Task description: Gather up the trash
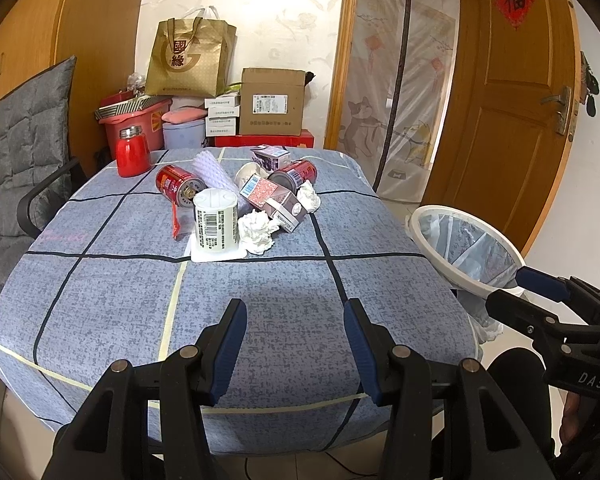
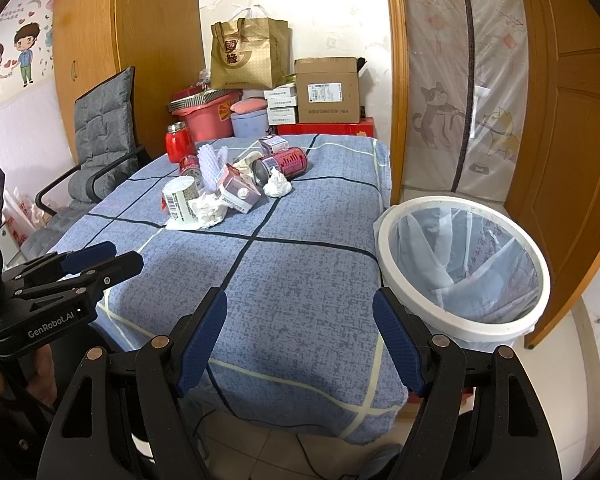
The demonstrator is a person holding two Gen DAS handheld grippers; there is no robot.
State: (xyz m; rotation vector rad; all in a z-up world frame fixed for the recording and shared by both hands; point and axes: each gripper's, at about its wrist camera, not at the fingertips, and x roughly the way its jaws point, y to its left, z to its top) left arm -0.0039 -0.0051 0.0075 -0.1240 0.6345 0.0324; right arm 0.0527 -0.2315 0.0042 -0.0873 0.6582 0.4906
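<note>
Left wrist view, left to right: a grey padded chair (image 1: 28,136) is seen beside the table (image 1: 260,300), which is covered with a blue checked cloth. A red lidded jar (image 1: 132,153) stands upright at the far left corner. The trash is gathered in a cluster toward the far middle of the table: a red can (image 1: 178,185) lying on its side, a white cylindrical container (image 1: 215,220) upright on a flat white piece, a crumpled tissue (image 1: 256,232) just beside it, a small carton (image 1: 278,202) tilted, a second red can (image 1: 296,174) on its side, and another tissue wad (image 1: 308,197). The left gripper (image 1: 296,312) is held over the near edge of the table, fingers spread wide with nothing between them. The white trash bin (image 1: 459,244), lined with a clear bag, is seen off the table's right side, and the right gripper (image 1: 539,284) appears in front of it.

Right wrist view: the right gripper (image 2: 300,308) is held over the near right part of the table, fingers wide apart and empty. The bin (image 2: 459,264) stands on the floor just beside the table's right edge.
</note>
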